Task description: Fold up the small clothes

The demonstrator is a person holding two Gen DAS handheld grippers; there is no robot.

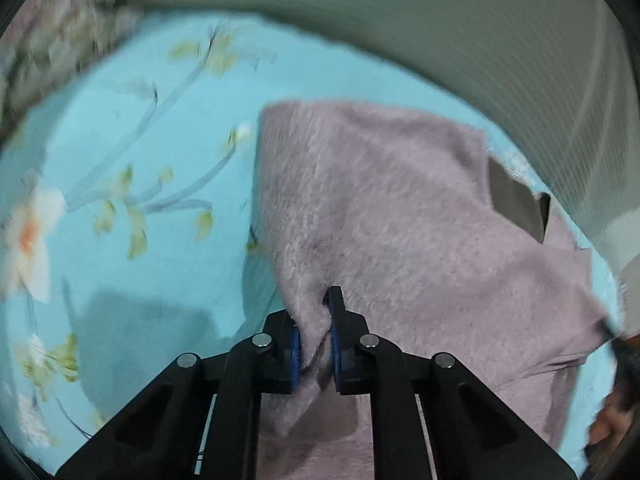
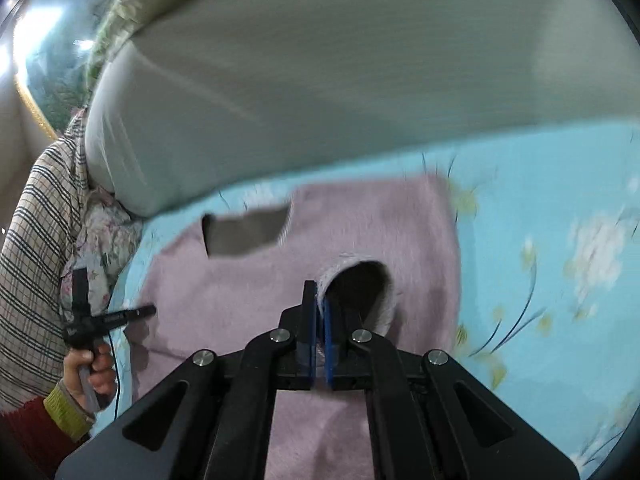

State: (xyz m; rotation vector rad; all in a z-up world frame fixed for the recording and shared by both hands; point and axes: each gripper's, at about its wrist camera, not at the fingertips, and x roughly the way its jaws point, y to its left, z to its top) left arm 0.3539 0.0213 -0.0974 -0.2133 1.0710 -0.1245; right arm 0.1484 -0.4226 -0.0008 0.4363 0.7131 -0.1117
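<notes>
A fuzzy pink garment (image 1: 400, 208) lies spread on the turquoise flowered bedsheet (image 1: 132, 280). My left gripper (image 1: 316, 320) is shut, with a bunched fold of the pink cloth pinched between its blue pads (image 1: 335, 344). In the right wrist view the pink garment (image 2: 240, 288) shows a grey patch (image 2: 248, 232) near its far edge and a round cuff opening (image 2: 360, 284). My right gripper (image 2: 318, 312) is shut on the near rim of that cuff. The left gripper (image 2: 138, 313) also appears there, at the garment's left edge, held by a hand (image 2: 94, 368).
A large pale grey cushion (image 2: 320, 80) runs along the far side of the bed, close behind the garment. A flowered cloth bundle (image 2: 108, 232) sits at the left beside a plaid sleeve (image 2: 36, 240). Bare bedsheet (image 2: 540, 280) stretches to the right.
</notes>
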